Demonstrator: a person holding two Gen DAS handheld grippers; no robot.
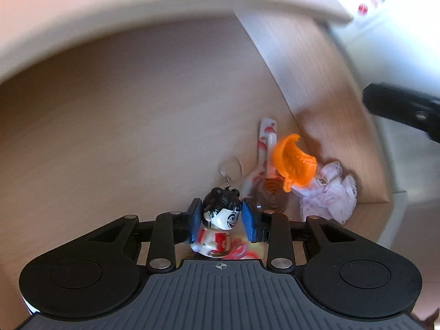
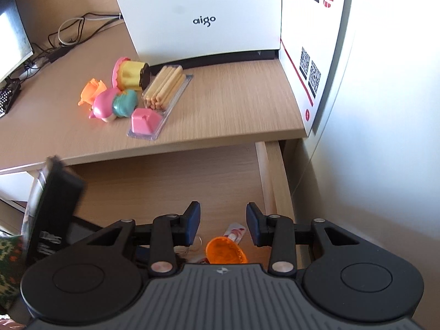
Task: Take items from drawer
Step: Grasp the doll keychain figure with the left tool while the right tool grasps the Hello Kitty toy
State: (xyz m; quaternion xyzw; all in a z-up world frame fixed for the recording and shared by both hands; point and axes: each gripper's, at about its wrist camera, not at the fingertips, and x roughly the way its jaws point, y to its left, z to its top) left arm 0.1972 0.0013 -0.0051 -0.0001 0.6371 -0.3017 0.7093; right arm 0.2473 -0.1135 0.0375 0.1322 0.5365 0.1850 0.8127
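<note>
Left wrist view: the left tongs [image 1: 219,221] sit low in the centre of the frame, inside an open wooden drawer [image 1: 123,137]. Their two blue pads [image 1: 195,220] are closed narrow against either side of a small figurine [image 1: 220,220] with black hair, a white grinning face and a red body. It stands upright between the pads, head toward the top of the frame, with a wire key ring [image 1: 232,166] trailing up from its head. The grip looks settled, so the next move is probably a lift straight out, clear of the tabletop edge that arches across the upper frame.

Just to the right of the figurine, toward the drawer's right wall, lies a small heap: a brown swirl piece [image 1: 272,198], a red-and-white spoon [image 1: 264,148] whose handle points to the top of the frame, an orange cup [image 1: 293,159] on its side, and a pale frilly cloth [image 1: 332,192] at the far right.

Right wrist view: the right tongs [image 2: 223,225] hang wide apart and empty above the drawer. The orange cup [image 2: 225,251] lies directly below and between the pads, at lower centre, with the spoon [image 2: 235,232] just above it. The right tongs are therefore the nearer ones to that heap.

Toys already lie on the tabletop [image 2: 233,110] in the upper left of the frame, in front of a white box [image 2: 198,13].
</note>
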